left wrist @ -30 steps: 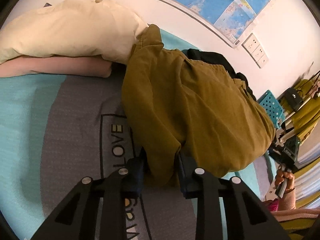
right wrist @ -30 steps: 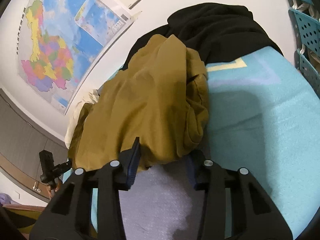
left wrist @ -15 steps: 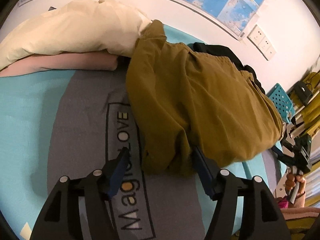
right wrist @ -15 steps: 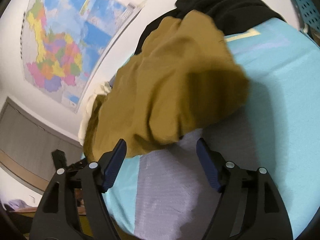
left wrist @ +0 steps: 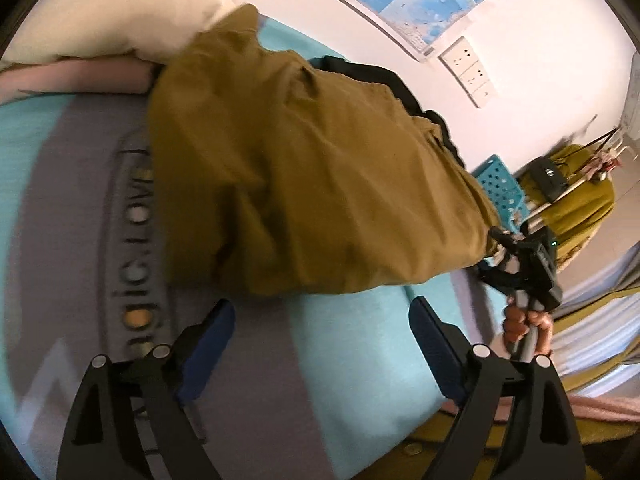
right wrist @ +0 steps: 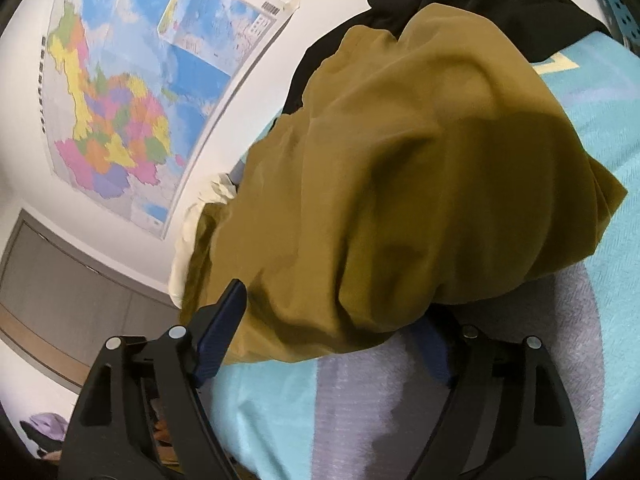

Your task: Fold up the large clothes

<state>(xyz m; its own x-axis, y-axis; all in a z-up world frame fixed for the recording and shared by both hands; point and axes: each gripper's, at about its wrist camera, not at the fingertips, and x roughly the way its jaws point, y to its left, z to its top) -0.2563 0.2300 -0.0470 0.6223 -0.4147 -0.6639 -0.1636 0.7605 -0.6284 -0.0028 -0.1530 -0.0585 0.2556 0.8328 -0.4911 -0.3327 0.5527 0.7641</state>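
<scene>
On the bedspread (left wrist: 340,344) lies the olive garment (left wrist: 312,184); both tongs (left wrist: 322,344) (right wrist: 332,332) spread; only the right view shows the map (right wrist: 120,112).

We see a teal and grey bedspread (left wrist: 340,344) printed with lettering, a cream pillow (left wrist: 120,20) at its head, a colourful wall map (right wrist: 120,112) (taped up), wall sockets (left wrist: 468,70) and a blue perforated basket (left wrist: 502,196).
</scene>
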